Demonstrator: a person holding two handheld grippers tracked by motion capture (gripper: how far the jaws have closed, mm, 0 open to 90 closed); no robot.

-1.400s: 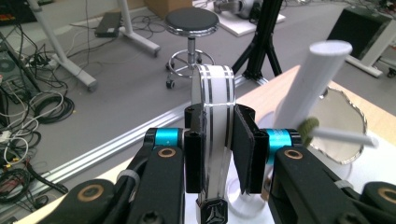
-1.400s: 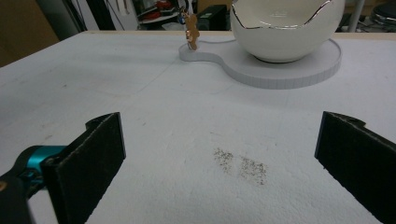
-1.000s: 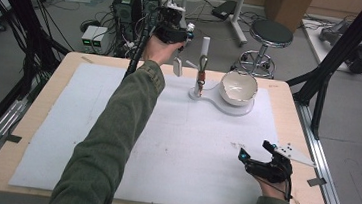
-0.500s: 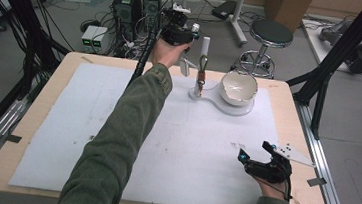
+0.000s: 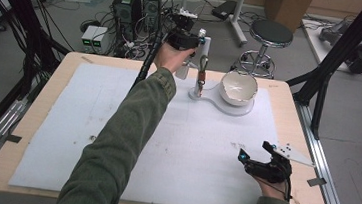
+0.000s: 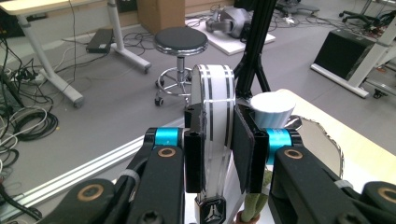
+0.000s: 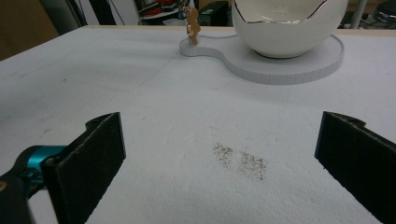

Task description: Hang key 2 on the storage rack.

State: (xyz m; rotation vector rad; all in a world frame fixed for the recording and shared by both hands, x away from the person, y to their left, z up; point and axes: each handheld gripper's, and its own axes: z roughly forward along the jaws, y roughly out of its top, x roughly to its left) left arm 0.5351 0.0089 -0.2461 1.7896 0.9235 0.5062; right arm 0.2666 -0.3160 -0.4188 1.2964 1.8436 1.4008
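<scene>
My left gripper (image 5: 188, 36) is raised over the table's far edge, just left of a small white stand (image 5: 199, 94). In the left gripper view its jaws (image 6: 219, 126) are shut on a white upright piece with black stripes (image 6: 214, 93); whether that piece belongs to the stand I cannot tell. A brown figure (image 5: 202, 79) hangs on the stand. Beside it a white bowl with a jagged rim (image 5: 238, 87) sits on the same white base (image 7: 280, 70). At the front right my right gripper (image 5: 254, 150) rests on the mat, open, with bare mat between its jaws (image 7: 219, 140).
A white mat (image 5: 116, 126) covers most of the wooden table. Dark specks (image 7: 240, 161) lie on it before the right gripper. Behind the table stand a round stool (image 5: 271, 34), computer cases (image 5: 128, 6) and loose cables. A black frame leg (image 5: 321, 80) rises at the right edge.
The left hand has shifted slightly to the right, closer to the stand, its jaws still shut. The right gripper has not moved.
</scene>
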